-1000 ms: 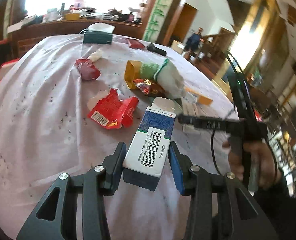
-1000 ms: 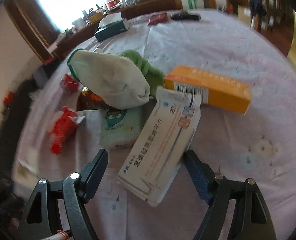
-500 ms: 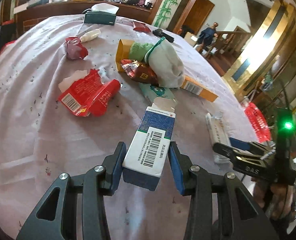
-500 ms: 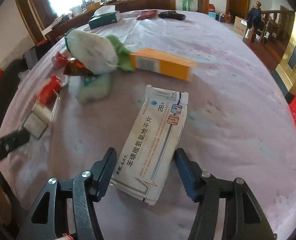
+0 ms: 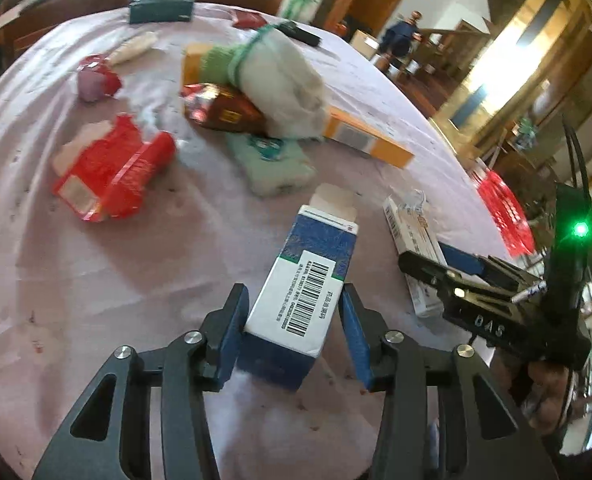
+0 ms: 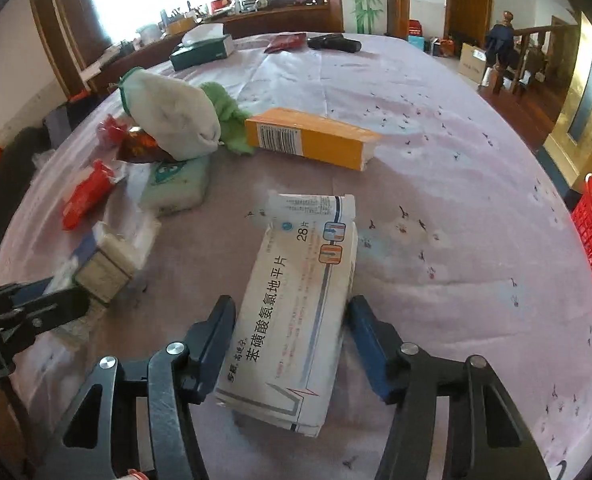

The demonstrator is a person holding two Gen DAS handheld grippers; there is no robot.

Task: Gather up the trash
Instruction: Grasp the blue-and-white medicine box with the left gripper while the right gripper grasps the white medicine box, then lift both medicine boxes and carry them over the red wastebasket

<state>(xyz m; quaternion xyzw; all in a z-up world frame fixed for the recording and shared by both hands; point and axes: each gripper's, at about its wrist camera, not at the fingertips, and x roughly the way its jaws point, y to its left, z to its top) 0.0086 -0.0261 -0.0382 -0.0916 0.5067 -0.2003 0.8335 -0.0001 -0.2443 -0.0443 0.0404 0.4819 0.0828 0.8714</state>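
While jaws shift, both claws — left, right — straddle cartons.

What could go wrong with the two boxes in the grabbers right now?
1. The left gripper has just been opening its jaws around the blue and white box. A gap shows at one pad, so the box may fall onto the tablecloth.
2. The right gripper has just been closing on the white medicine box, with its pads only at the near end. The long box could tilt or slip when lifted.
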